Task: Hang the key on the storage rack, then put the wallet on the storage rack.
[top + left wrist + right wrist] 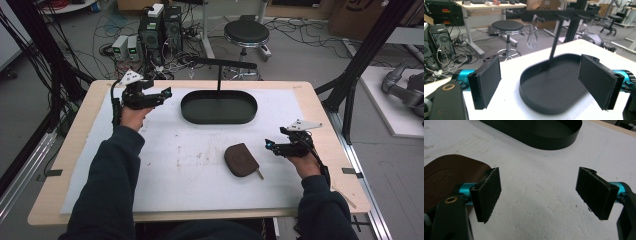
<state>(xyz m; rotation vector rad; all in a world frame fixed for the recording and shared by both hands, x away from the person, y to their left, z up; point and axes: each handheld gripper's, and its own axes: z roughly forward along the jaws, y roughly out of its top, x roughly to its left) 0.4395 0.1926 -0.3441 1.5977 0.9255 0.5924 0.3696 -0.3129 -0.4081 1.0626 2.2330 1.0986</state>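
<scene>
the left gripper (pixel 167 93) hangs just beside the left end of the black oval tray (pixel 192 116), its jaws standing wide with nothing between them; the left gripper view looks straight into the tray (pixel 534 105) past both pads. the right gripper (pixel 270 146) sits low over the white mat (pixel 200 175) at the right, jaws also wide and empty, with the brown ice-cream-shaped toy (pixel 241 160) just to its left, well apart from the tray and not touched by either tool. in the right gripper view the brown toy (pixel 446 177) lies behind the left-hand pad, off the line between the 2 jaws.

my guess is that the toy is meant for the tray or the stand. risks from here:

1. the right gripper closes where it points now and catches only mat, since the toy is off to 1 side of the gap.
2. the toy is flat and rounded (its short stick (pixel 259 174) pokes toward the person), so a pinch on the edge could squirt it out across the mat.
3. the thin post (pixel 218 80) with its crossbar (pixel 225 63) rises from the tray's far side; an arm swinging in over the tray could knock it, and the clear hook (pixel 532 37) dangling from the bar could be jolted off.
4. both hands heading for the tray at once could collide there.
</scene>
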